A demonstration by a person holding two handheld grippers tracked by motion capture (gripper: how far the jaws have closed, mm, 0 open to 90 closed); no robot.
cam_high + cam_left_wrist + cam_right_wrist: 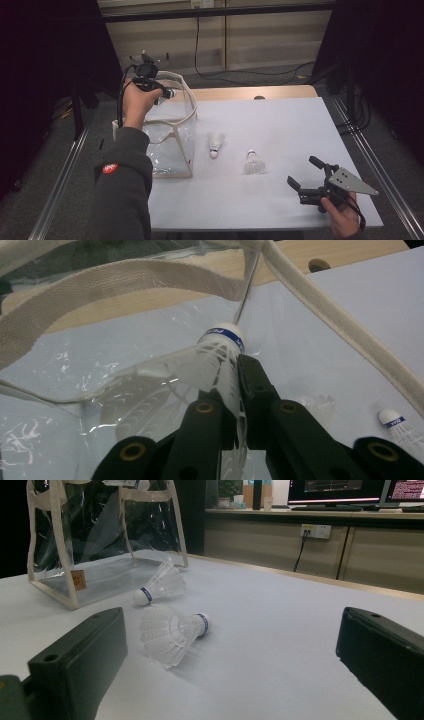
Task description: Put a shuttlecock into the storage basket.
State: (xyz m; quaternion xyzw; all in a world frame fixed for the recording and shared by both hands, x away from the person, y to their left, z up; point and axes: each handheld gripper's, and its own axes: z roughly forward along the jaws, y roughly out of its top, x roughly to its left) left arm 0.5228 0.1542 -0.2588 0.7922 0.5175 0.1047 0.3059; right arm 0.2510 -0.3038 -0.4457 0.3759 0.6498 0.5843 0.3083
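1. A white shuttlecock (220, 360) is clamped by its skirt between the jaws of the left tool (239, 390), which are closed on it; its cork, ringed with a blue band, points away from that tool.
2. The held shuttlecock is kept above the open mouth of a clear plastic bag (170, 145), whose cream webbing handles (125, 282) are seen just beyond and to either side of the left tool.
3. The left tool (167, 93) is raised over the bag by the person's left hand (136, 102).
4. Two more shuttlecocks lie on the white bench (280, 130): one (172, 635) just ahead of the right tool, the other (159, 584) farther ahead, beside the bag.
5. The right tool (302, 172) is held low over the bench, its jaws spread wide with nothing between them.
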